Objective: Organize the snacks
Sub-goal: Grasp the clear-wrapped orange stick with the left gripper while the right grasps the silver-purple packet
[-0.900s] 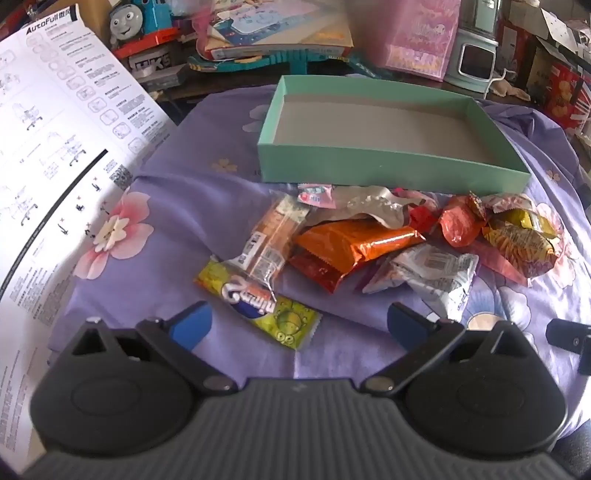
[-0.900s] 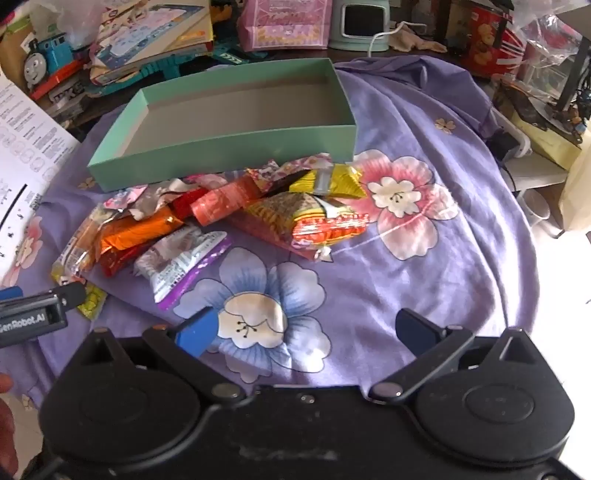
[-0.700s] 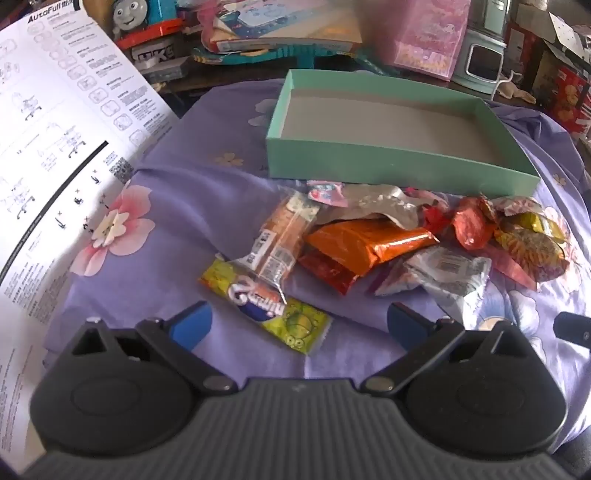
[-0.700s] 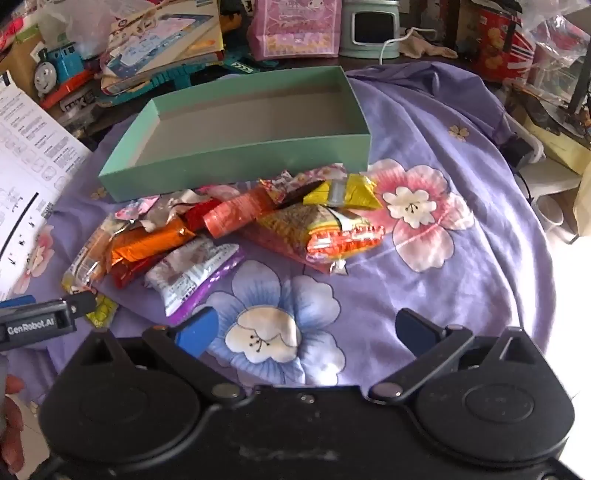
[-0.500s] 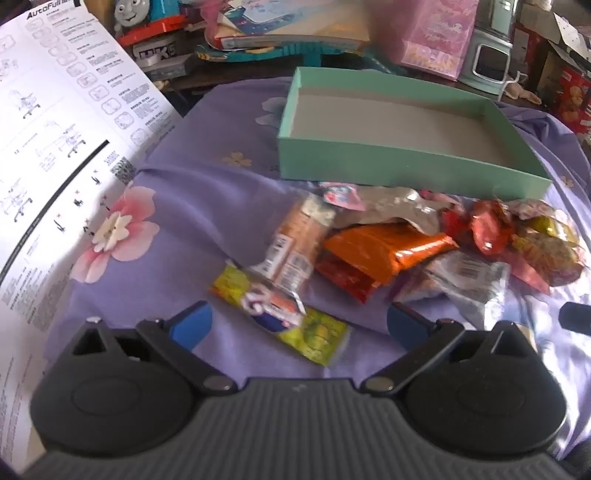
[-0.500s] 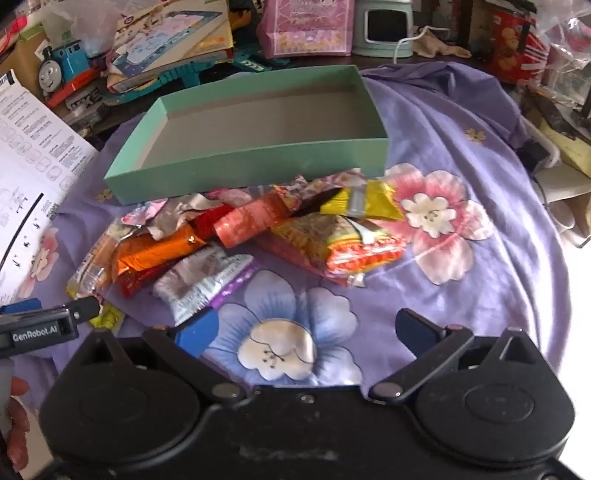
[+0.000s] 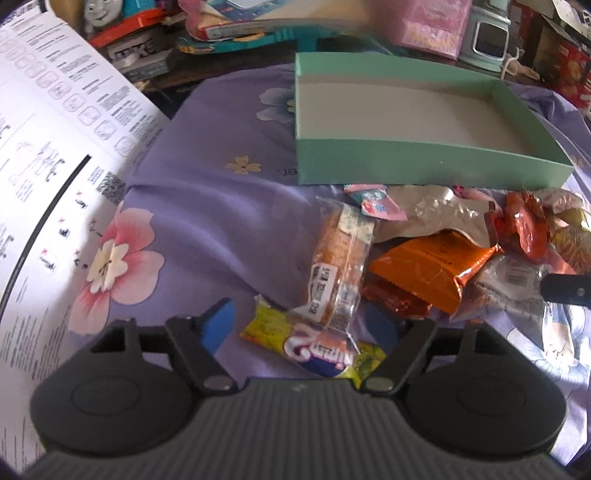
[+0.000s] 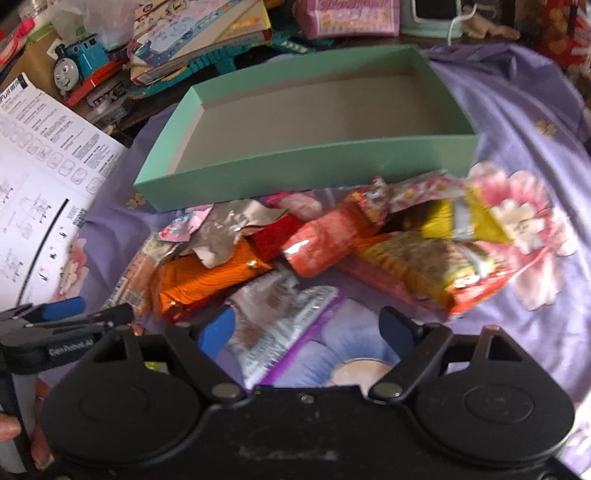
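Toy train [image 8: 79, 61], books [image 8: 201, 31] behind green box [image 8: 306, 173] (nothing inside)

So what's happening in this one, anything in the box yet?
Not yet. A person holds two grippers over a pile of snack packets on a purple floral cloth. The green box behind the pile is empty. The left gripper, open, straddles the yellow-green candy packet; the right gripper, open, straddles the silver-and-purple packet. Nothing is gripped.

A lilac flowered cloth [image 7: 207, 206] covers the surface; behind it lie a toy train [image 8: 79, 61], stacked books [image 8: 199, 29] and a printed instruction sheet [image 7: 48, 147] in daylight
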The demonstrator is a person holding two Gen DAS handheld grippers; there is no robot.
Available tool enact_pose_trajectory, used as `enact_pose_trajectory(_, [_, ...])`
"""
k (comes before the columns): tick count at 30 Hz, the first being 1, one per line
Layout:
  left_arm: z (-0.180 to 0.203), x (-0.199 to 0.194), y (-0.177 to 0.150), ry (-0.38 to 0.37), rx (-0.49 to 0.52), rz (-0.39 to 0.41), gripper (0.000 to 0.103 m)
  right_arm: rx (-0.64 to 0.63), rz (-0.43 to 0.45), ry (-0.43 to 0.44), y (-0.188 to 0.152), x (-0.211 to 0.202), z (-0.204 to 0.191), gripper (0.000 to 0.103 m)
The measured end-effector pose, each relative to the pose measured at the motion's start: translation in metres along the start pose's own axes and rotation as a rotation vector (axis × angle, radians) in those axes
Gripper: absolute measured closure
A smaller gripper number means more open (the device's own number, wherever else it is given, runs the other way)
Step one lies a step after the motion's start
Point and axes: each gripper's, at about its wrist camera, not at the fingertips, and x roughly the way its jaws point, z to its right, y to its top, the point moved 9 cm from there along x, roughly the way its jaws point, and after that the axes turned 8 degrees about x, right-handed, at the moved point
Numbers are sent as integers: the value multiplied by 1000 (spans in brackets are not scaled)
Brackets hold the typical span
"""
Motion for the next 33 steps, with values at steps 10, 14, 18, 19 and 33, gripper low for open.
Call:
enact_pose_trajectory(10, [2, 22, 10, -49, 30, -18, 36, 30, -60, 14, -7, 36, -15, 59])
enact_pose_trajectory(14, [5, 29, 13, -78, 29, -23, 45, 56, -59, 36, -4, 30, -8, 77])
enact_pose_trajectory(18, [11, 37, 13, -87, 50, -35, 49, 45, -100, 51, -7, 32, -9, 71])
enact_pose_trajectory(19, [11, 39, 15, -87, 51, -36, 49, 51, -109, 53, -5, 35, -10, 67])
enact_pose_trajectory(33, [9, 33, 15, -105, -39, -19, 67, 28, -88, 118, -9, 24, -19, 89])
